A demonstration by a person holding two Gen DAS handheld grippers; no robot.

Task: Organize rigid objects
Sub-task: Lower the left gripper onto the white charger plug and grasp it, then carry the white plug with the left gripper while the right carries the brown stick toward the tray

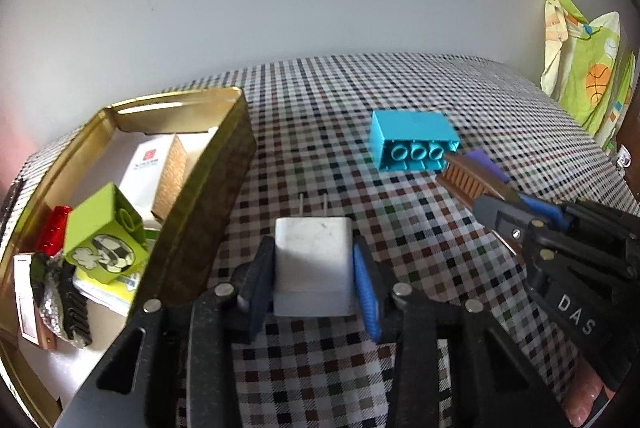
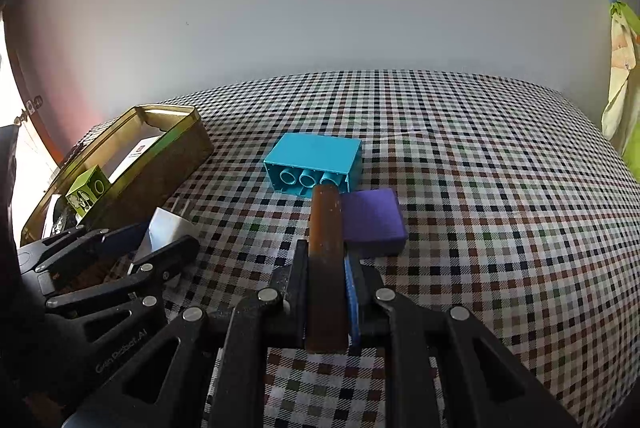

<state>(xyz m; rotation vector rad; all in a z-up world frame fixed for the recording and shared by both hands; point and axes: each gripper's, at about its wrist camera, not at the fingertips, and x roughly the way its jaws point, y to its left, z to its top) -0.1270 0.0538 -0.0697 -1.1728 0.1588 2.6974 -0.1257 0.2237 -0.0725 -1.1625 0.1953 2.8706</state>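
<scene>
A checked cloth covers the counter [image 2: 460,156] below a plain pale wall. The left tongs [image 1: 312,268] clench a white plug adapter [image 1: 312,260] just beside the gold tin [image 1: 200,204], which holds a green block [image 1: 104,232]. The right tongs [image 2: 326,268] grip a brown comb [image 2: 326,228], its tip near the teal brick [image 2: 316,164] and beside a purple block [image 2: 374,220].

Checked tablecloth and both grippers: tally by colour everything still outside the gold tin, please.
White: 1, the plastic plug charger held in the left gripper.
Brown: 1, the ridged comb held in the right gripper.
Teal: 1, the toy building brick.
Purple: 1, the flat rectangular block.
Total: 4
</scene>
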